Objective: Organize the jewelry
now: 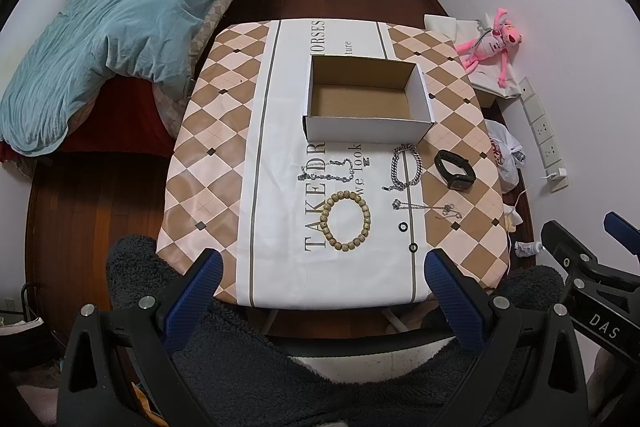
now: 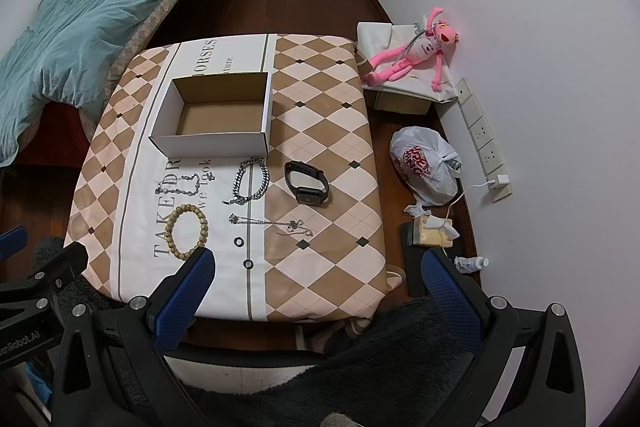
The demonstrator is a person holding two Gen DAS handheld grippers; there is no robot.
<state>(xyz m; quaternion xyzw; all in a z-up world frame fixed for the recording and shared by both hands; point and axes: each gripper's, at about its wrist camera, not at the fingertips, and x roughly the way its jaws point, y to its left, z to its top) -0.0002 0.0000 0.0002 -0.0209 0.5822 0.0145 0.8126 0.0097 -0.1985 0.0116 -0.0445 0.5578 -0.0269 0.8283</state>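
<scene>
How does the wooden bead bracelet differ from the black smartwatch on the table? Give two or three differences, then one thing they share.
1. The bead bracelet is tan, made of round beads; the smartwatch is black with a smooth strap and a flat face.
2. The bracelet lies flat as an open ring; the watch band loop stands up on edge.
3. The bracelet rests on the cloth's white lettered strip; the watch rests on the diamond pattern.

Shared: both lie outside the open cardboard box, untouched.

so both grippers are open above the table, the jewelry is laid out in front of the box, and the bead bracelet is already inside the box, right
Not quite. The bead bracelet is not in the box; it lies on the tablecloth in front of it, and the left wrist view shows the box empty. The rest holds.
</scene>
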